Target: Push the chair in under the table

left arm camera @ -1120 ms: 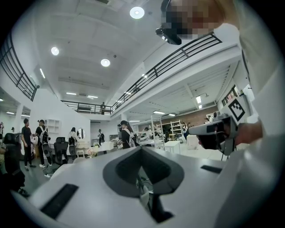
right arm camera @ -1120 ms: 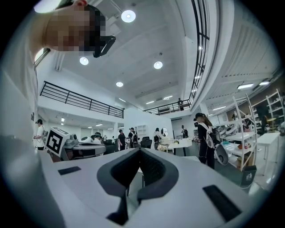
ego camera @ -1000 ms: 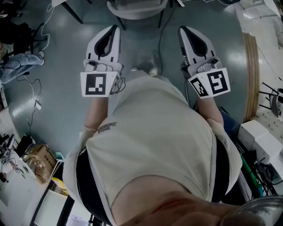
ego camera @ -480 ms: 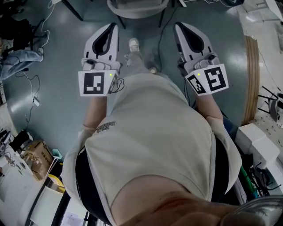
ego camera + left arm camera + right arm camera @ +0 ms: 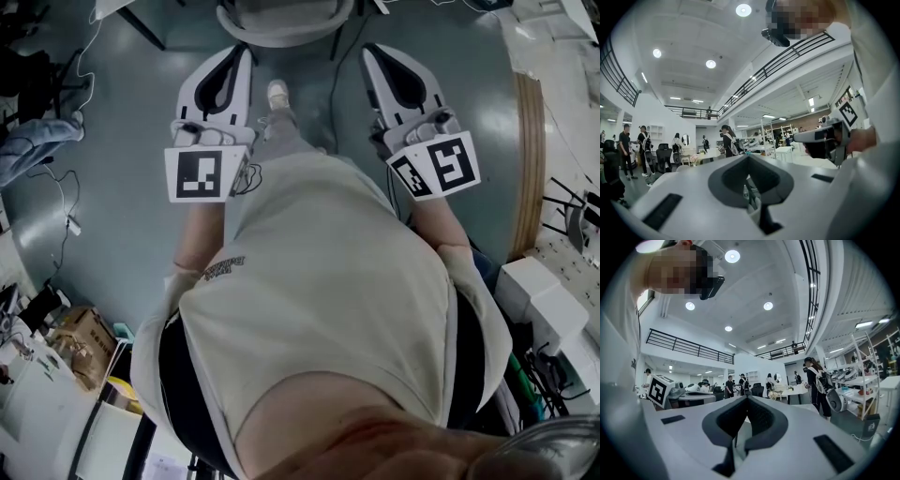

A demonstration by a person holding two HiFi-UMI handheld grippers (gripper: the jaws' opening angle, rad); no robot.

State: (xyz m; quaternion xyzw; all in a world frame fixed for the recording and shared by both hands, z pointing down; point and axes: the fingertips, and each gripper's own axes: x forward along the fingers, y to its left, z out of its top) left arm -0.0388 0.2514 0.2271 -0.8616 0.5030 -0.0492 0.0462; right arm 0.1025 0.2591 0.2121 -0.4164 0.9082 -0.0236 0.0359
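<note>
Grey-green glossy floor (image 5: pixel 122 141) is seen beneath a person's pale shirt (image 5: pixel 328 281); the white left gripper (image 5: pixel 244 52) and white right gripper (image 5: pixel 368 52) are held level, side by side, jaws pressed together on nothing; just beyond their tips, the pale grey curved chair (image 5: pixel 281 21) is cut off by the upper edge.

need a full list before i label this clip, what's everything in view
chair: one, pale grey, top edge of the head view, just ahead of both grippers
table: one, wood-edged, right side
cardboard box: one, brown, floor at lower left
cloth: one, blue, floor at left
boxes: at least two, white, lower right
bystanders: several, mostly dark clothes, far across the hall
shoe: one, white, between the grippers
left gripper: one, white, shut, empty
right gripper: one, white, shut, empty
</note>
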